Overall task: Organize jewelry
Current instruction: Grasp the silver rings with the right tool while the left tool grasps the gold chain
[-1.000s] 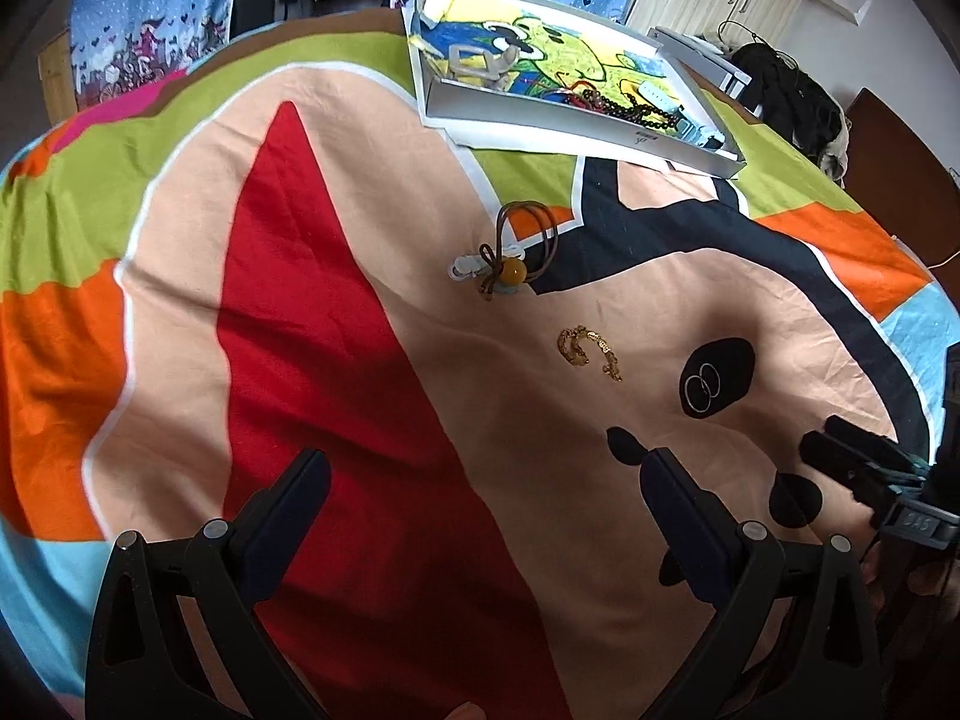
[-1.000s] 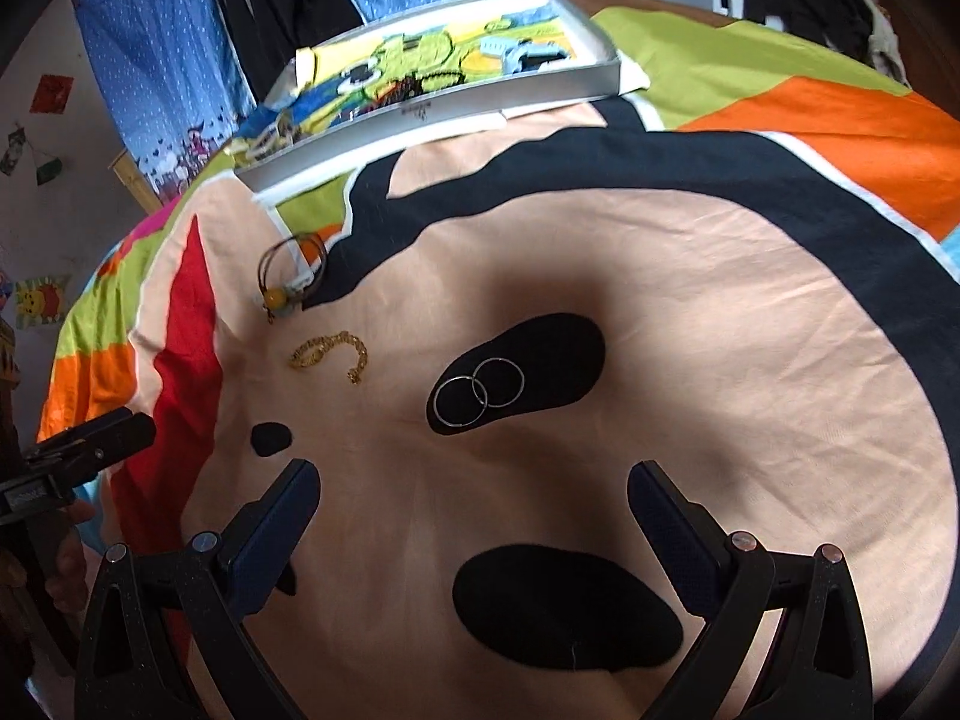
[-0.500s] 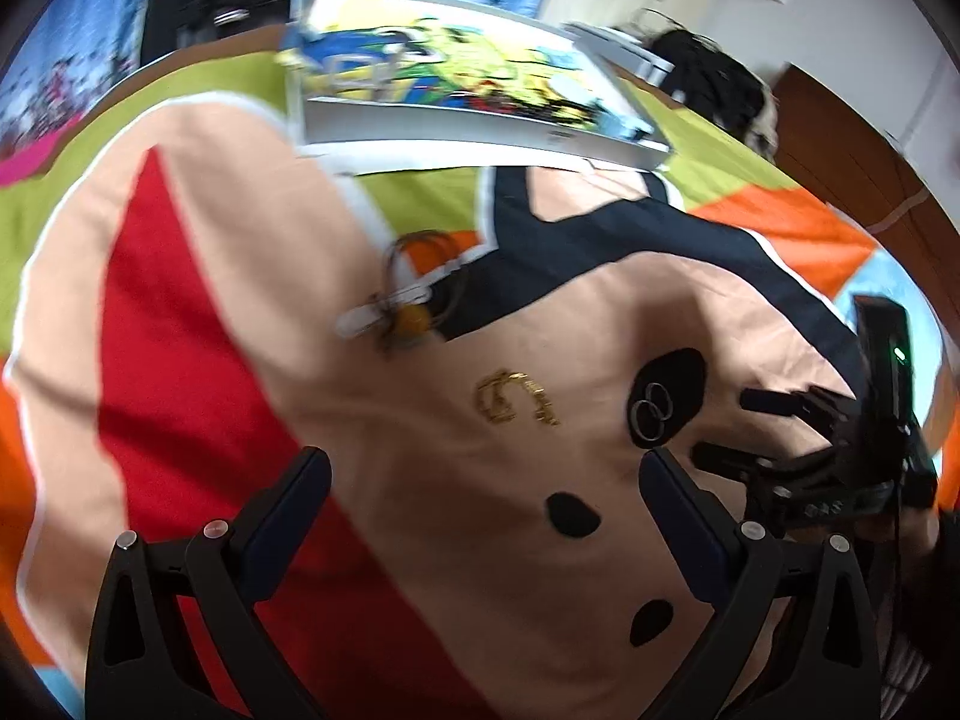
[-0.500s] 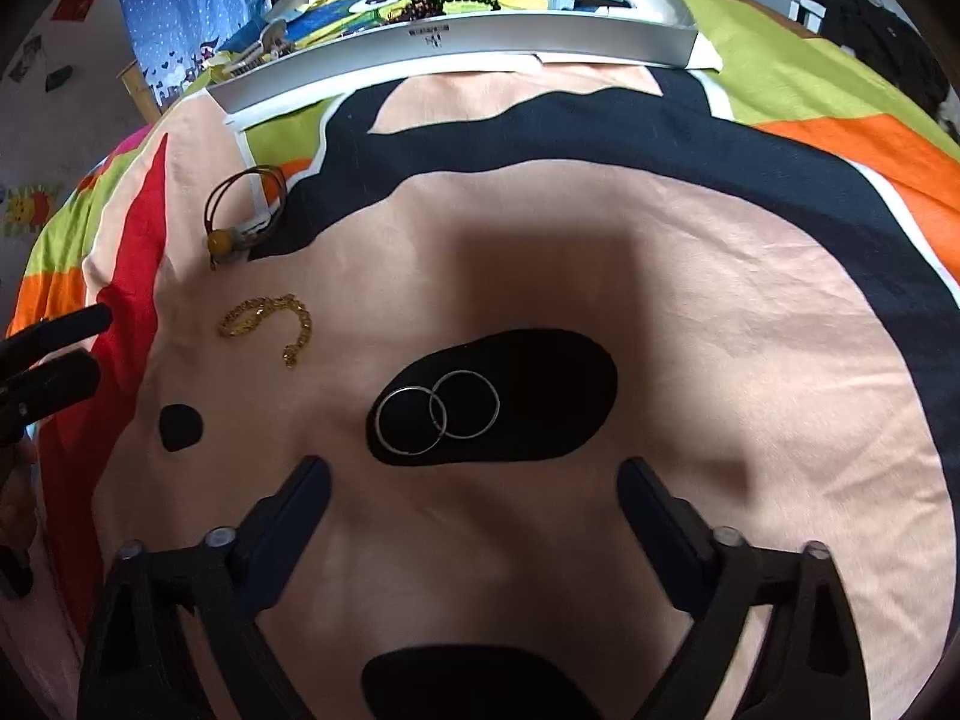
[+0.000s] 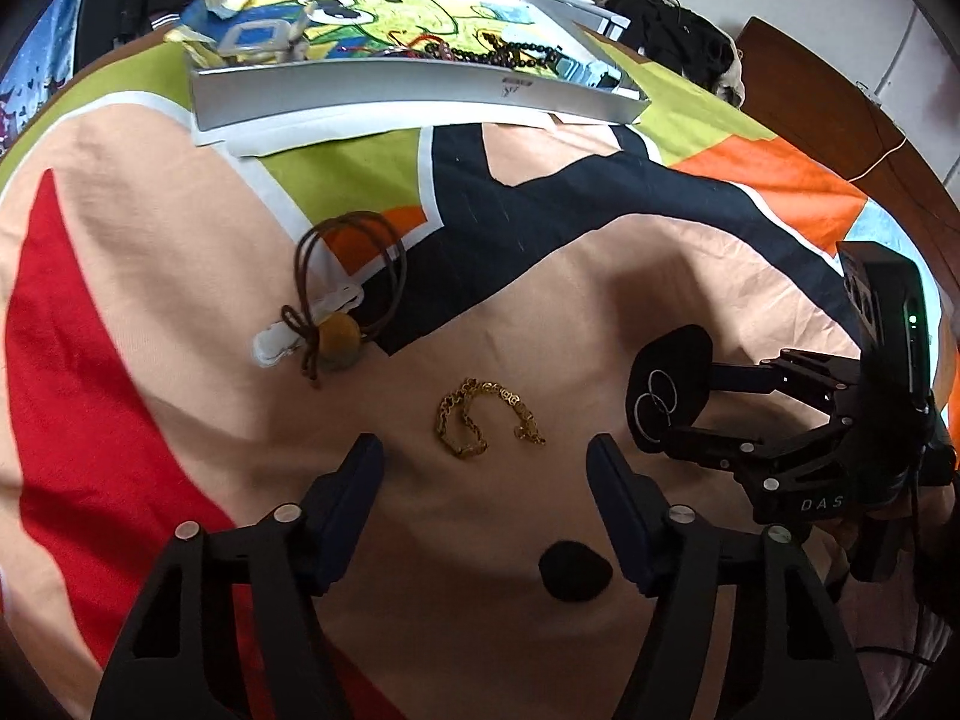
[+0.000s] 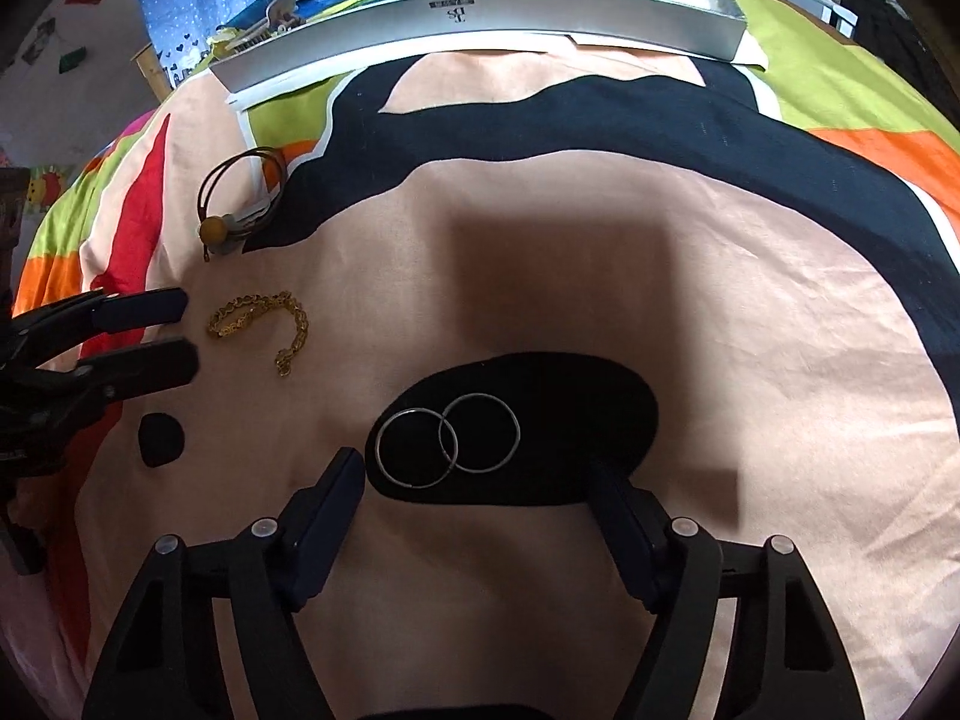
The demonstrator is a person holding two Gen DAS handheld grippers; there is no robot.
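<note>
A bedspread [image 6: 750,324] printed with big peach, black, red, green and orange shapes fills both views. At its far edge sits a shallow silver tray [image 5: 420,93] with a cartoon-printed floor, holding dark bead strands [image 5: 510,51] and other small pieces too jumbled to name. Nearer lies a brown hair tie [image 5: 354,294] with a mustard ball, resting across a white clip [image 5: 306,324]. A gold chain bracelet [image 5: 486,417], curled in a loose hook shape, lies just ahead of the left gripper [image 5: 486,468], whose fingers are spread wide and empty. Two thin silver hoops [image 6: 447,447], overlapping on a black patch, lie between the fingertips of the right gripper [image 6: 477,468], also spread and not touching them.
</note>
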